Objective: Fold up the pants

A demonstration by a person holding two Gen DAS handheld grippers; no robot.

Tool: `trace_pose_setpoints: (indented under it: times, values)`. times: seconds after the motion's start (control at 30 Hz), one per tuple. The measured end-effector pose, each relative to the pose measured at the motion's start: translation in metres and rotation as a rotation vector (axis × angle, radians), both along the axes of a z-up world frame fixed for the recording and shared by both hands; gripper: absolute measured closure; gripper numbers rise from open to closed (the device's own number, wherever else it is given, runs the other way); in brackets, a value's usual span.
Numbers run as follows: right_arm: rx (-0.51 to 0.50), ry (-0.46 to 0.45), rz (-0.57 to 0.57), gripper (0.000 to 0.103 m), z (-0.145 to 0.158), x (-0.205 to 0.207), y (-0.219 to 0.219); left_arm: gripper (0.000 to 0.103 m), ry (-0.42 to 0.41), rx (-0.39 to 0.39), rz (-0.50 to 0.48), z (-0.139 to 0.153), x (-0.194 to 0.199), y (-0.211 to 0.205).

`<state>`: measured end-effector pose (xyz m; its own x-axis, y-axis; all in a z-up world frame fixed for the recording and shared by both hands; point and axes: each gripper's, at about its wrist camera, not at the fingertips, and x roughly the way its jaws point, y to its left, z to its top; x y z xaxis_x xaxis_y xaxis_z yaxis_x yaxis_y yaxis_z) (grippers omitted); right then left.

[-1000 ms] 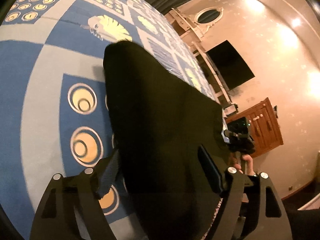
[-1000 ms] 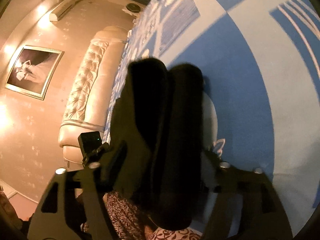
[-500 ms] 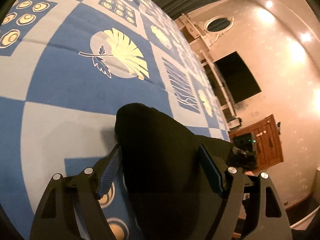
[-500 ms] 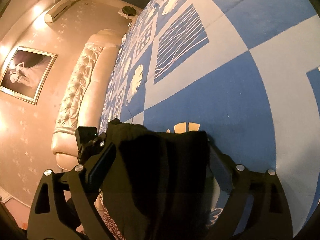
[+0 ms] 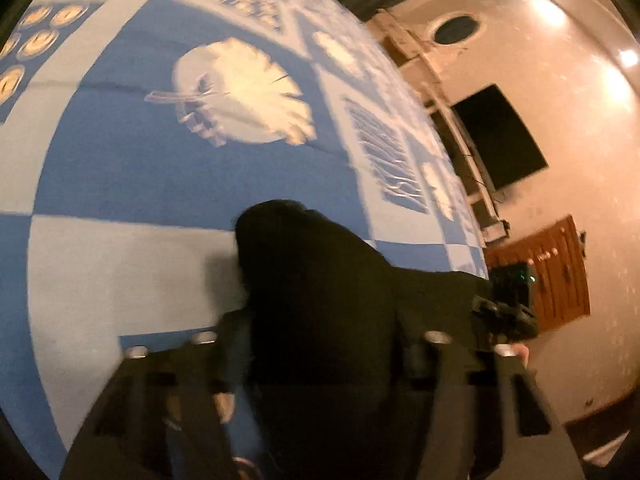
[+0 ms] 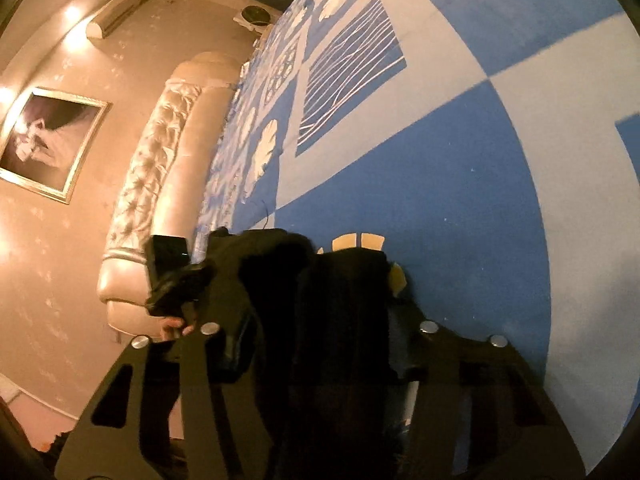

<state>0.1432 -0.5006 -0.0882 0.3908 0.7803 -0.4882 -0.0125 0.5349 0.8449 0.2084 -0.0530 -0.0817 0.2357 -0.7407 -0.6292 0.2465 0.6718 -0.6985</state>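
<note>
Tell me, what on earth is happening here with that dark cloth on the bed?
A person is folding a pair of black pants on a bed with a blue patterned bedspread, using a handheld gripping tool in each hand. The left tool and the right tool each have a bunch of the dark cloth between their fingers. The pictures are dark and blurred, so how far the fold has got is hard to tell.

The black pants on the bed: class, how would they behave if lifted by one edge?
The black pants look floppy: bunched between the left gripper jaws. Probably light, since the right gripper gathers thick folds. Unlikely to slide on the bedspread.
</note>
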Motion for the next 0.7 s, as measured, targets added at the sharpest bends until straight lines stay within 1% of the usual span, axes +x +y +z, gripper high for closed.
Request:
trace_pose_setpoints:
  times: [0.03, 0.1, 0.3, 0.5, 0.7]
  values:
    - [0.003, -0.003, -0.002, 0.054, 0.000, 0.000, 0.000, 0.056, -0.011, -0.001, -0.003, 0.000, -0.001, 0.000]
    - [0.002, -0.006, -0.003, 0.055, -0.001, -0.001, 0.001, 0.058, -0.046, 0.037, -0.014, 0.003, -0.004, -0.002]
    - [0.003, -0.008, -0.012, 0.055, -0.001, -0.002, 0.003, 0.058, -0.086, 0.102, 0.003, 0.008, -0.010, -0.009]
    - [0.012, -0.011, -0.025, 0.055, -0.003, -0.005, 0.000, 0.058, -0.092, 0.127, 0.018, 0.012, -0.011, -0.011]
    - [0.027, -0.008, -0.035, 0.058, -0.005, -0.005, 0.000, 0.059, -0.142, 0.191, 0.012, 0.022, -0.015, -0.015]
